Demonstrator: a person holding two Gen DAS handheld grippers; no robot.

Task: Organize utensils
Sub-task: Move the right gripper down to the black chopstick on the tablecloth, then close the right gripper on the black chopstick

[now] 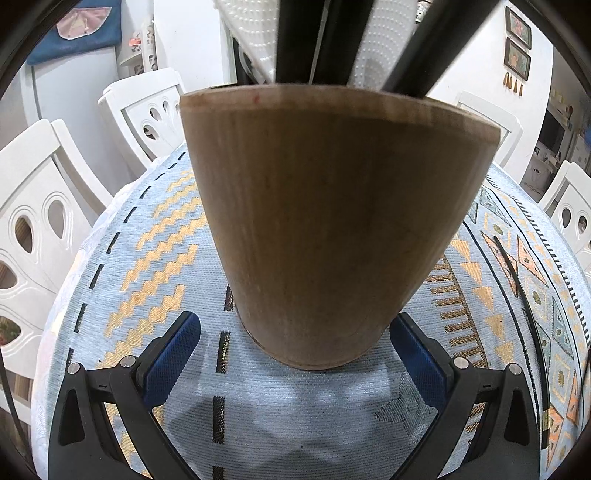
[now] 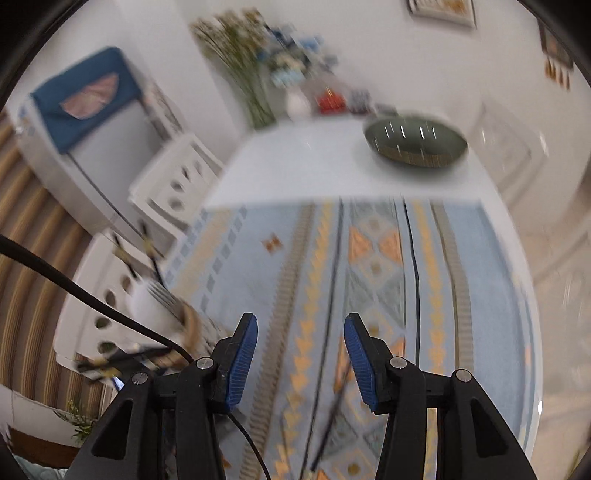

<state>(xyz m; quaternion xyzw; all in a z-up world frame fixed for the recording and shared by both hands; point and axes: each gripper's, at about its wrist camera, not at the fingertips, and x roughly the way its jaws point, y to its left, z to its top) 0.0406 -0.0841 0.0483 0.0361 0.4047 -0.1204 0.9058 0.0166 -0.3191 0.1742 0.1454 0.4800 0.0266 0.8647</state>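
Wooden holder (image 1: 325, 229), utensil heads perhaps cropped

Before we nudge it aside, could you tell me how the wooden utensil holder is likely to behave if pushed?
The wooden utensil holder looks rigid. Its base seems narrower than its rim, and the black handles rise well above it, so it may tip rather than slide on the woven tablecloth.

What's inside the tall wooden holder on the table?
Black handles and white dotted utensil pieces stick out above the tall wooden holder. Its wall hides their lower ends and anything else inside.
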